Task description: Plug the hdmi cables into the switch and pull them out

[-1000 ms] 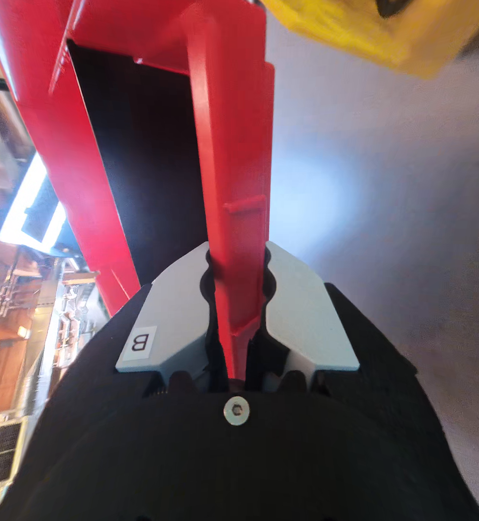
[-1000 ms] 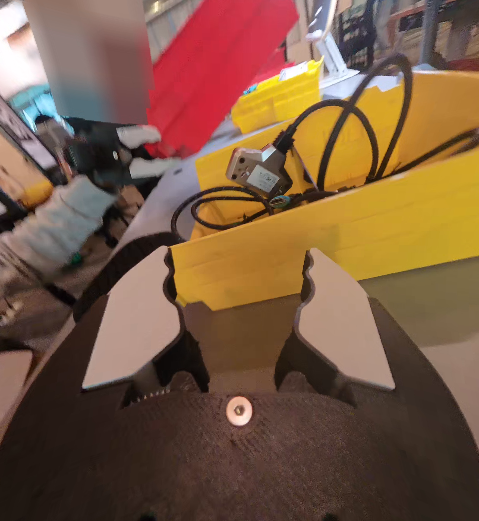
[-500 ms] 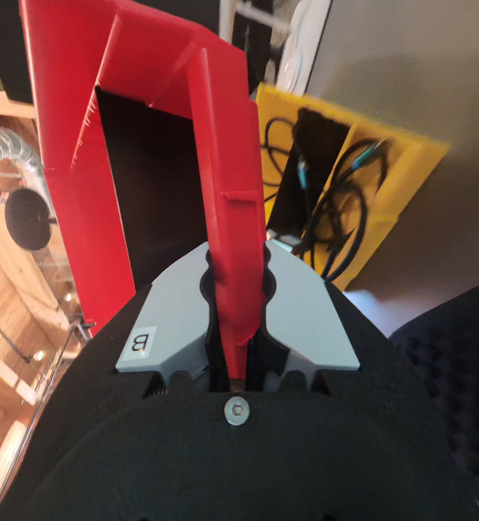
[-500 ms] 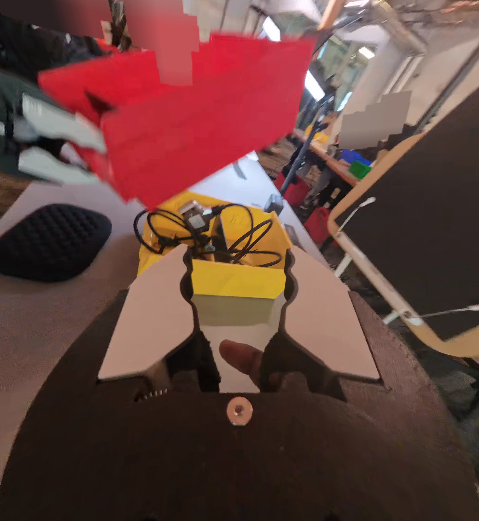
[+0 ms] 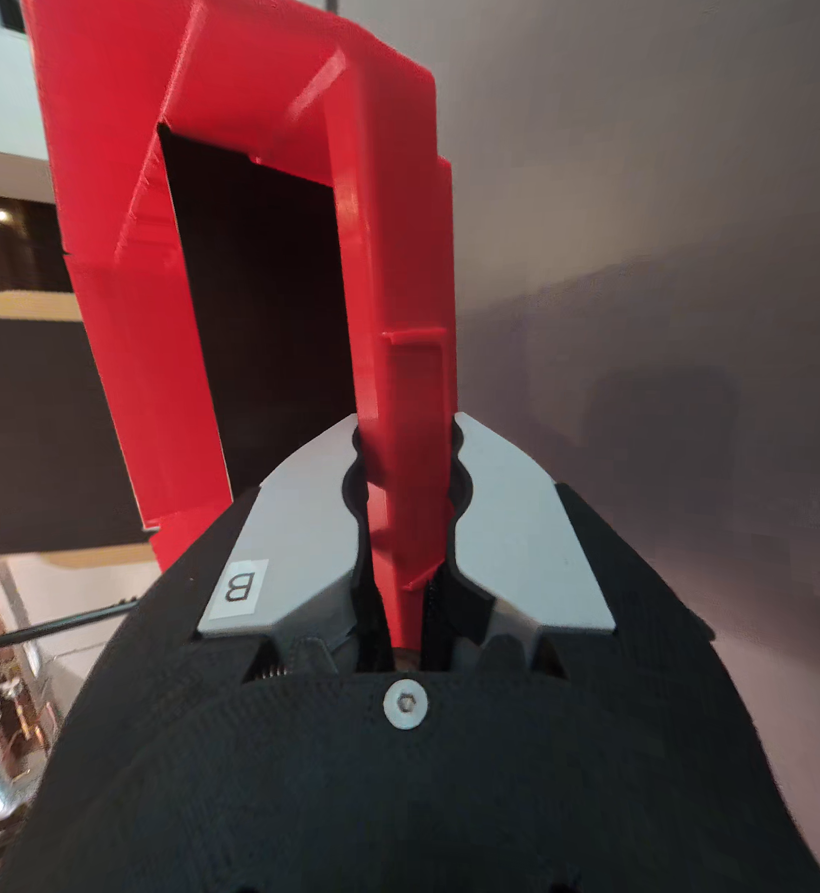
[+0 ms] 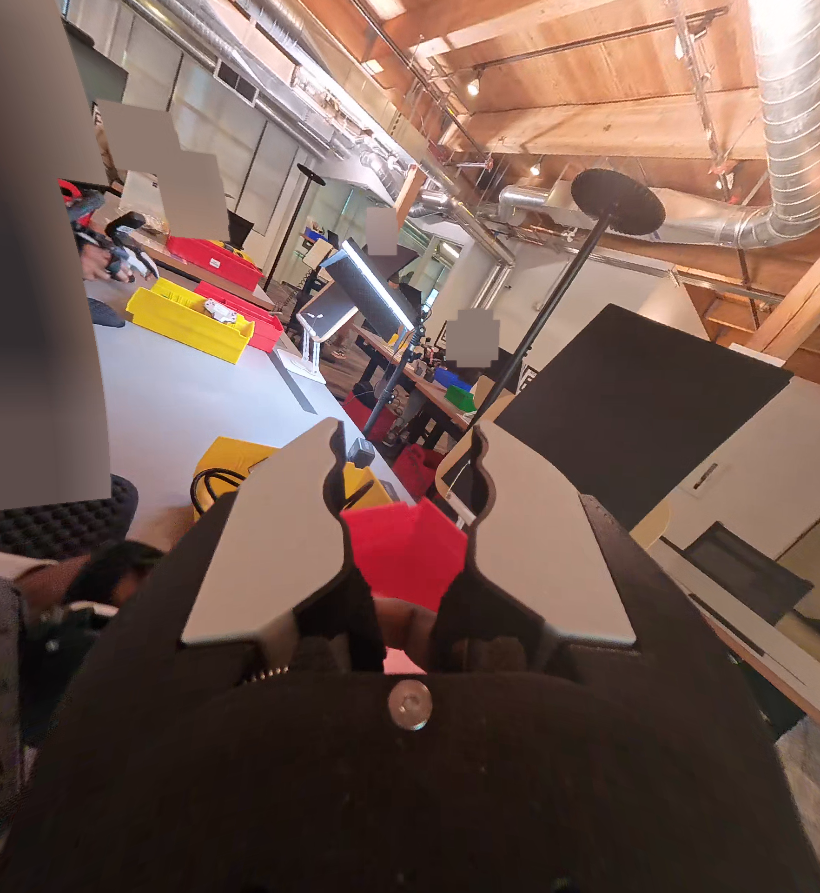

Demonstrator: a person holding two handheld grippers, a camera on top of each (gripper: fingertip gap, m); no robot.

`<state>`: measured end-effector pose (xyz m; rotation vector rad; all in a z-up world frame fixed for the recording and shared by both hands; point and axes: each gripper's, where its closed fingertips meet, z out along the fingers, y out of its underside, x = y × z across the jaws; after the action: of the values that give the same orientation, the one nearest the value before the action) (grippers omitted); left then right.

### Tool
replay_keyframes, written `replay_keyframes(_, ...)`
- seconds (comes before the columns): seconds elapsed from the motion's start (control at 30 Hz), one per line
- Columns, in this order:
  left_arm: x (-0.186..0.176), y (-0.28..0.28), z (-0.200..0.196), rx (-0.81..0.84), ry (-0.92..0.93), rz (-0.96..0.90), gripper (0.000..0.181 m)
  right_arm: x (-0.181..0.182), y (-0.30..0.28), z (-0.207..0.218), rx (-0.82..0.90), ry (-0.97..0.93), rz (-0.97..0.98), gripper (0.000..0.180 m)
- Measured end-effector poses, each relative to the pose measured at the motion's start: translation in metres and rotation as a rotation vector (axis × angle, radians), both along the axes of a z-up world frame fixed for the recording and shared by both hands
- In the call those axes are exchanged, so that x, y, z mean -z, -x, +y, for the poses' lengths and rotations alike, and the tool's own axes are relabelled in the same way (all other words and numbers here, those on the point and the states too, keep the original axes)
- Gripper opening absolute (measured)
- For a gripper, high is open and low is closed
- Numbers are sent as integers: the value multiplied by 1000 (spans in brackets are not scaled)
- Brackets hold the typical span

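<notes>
Left tool (image 5: pixel 405 488) clenched on red bin (image 5: pixel 263 251) wall, right tool (image 6: pixel 405 476) released and holding nothing, hdmi cables (image 6: pixel 215 483) coiled in near yellow bin (image 6: pixel 234 449) on desk (image 6: pixel 190 406); cables look light, floppy, best gripped at stiff plug.

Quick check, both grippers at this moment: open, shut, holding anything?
Left gripper: shut on the rim of the red bin.
Right gripper: open, holding nothing.
</notes>
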<state>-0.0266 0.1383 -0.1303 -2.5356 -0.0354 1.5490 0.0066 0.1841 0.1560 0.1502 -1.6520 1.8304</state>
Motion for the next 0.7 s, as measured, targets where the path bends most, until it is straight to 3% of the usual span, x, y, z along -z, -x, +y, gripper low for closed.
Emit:
replay_keyframes(0.23, 62, 26, 30, 13, 5, -132, 32, 12, 22, -6, 60, -53, -50, 50)
replay_keyframes(0.4, 55, 30, 38, 71, -11, -4, 35, 18, 22, -14, 59, -92, -49, 50)
replay_keyframes(0.43, 57, 27, 35, 73, -5, -7, 49, 21, 22, -15, 61, -111, -43, 51)
replay_keyframes(0.53, 51, 5, 20, 70, -100, -66, 67, 33, 19, -19, 78, -199, -16, 54)
replay_keyframes(0.6, 39, -15, 3, 80, -243, -131, 68, 45, 20, -22, 100, -285, 4, 56)
replay_keyframes(0.7, 8, -30, -60, 16, -368, -101, 68, 76, 20, -28, 107, -473, 14, 56)
